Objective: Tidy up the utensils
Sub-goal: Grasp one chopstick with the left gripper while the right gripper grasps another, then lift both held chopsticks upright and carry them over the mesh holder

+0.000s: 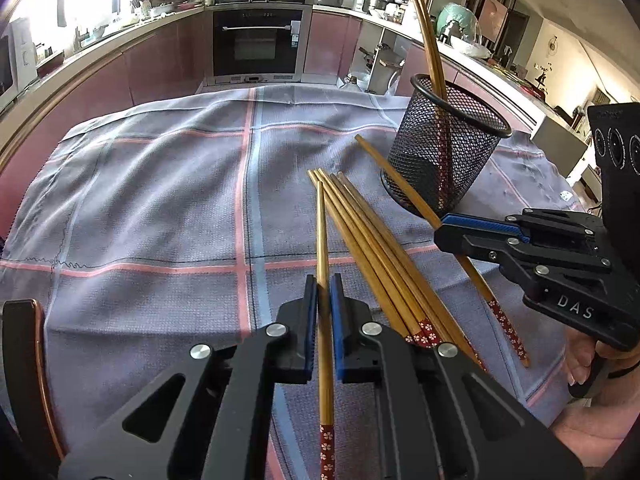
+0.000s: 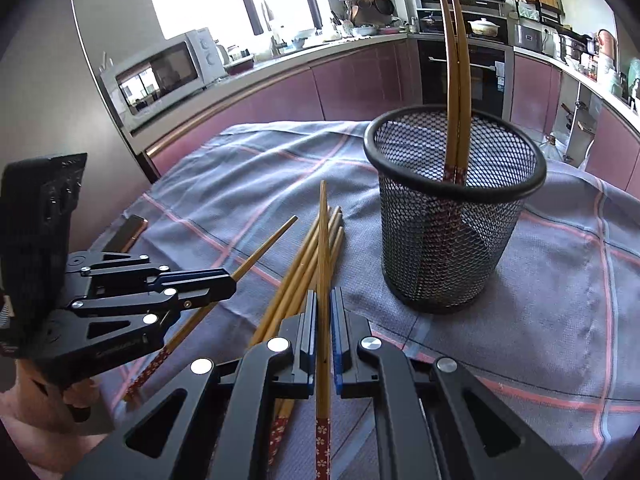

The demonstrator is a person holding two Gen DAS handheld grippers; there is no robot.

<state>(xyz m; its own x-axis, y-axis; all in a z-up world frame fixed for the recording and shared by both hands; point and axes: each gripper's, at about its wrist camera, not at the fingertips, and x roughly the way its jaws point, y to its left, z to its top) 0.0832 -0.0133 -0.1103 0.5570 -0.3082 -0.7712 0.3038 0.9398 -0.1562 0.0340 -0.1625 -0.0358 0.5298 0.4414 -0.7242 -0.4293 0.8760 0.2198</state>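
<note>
around: round black wire-mesh cup [image 2: 452, 216] is standing on the checked woven cloth [image 1: 160, 200] over the surface, two bamboo chopsticks [image 2: 456, 80] leaning inside | loose slim chopsticks [image 1: 372, 256] are lying beside it | left gripper [image 1: 324, 320] is clamping one chopstick [image 1: 325, 280] | right gripper [image 2: 324, 332] is clamping another chopstick [image 2: 323, 264]
</note>
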